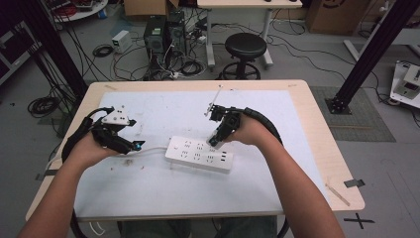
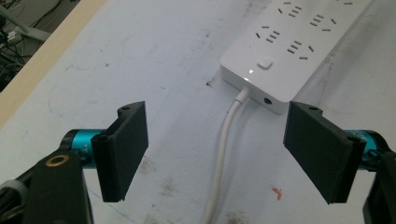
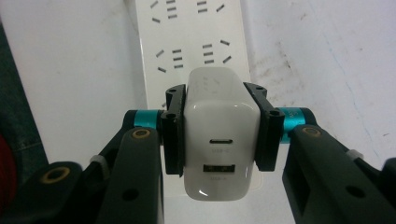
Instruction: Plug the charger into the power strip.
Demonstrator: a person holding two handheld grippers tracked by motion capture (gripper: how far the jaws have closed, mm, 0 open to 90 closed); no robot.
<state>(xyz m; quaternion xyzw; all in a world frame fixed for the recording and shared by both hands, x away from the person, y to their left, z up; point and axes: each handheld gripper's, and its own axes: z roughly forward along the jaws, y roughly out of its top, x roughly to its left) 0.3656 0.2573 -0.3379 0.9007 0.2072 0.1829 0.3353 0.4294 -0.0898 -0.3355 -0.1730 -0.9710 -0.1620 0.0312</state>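
Observation:
A white power strip (image 1: 199, 154) lies across the middle of the table, its white cord (image 1: 148, 149) running out to the left. My right gripper (image 3: 218, 130) is shut on a white charger (image 3: 220, 140) with two ports facing the camera, held just over the strip's sockets (image 3: 191, 46). In the high view the right gripper (image 1: 214, 141) points down at the strip's upper edge. My left gripper (image 1: 138, 145) rests open at the strip's left end. Between its wide-apart jaws in the left gripper view (image 2: 215, 156) lie the cord (image 2: 222, 154) and the strip's switch end (image 2: 266, 70).
The strip lies on a white mat (image 1: 163, 188) over a wooden table (image 1: 332, 163). Beyond the far edge stand a black stool (image 1: 245, 49), computer cases (image 1: 158, 34) and tangled cables on the floor. Black frame posts (image 1: 376, 44) rise at both sides.

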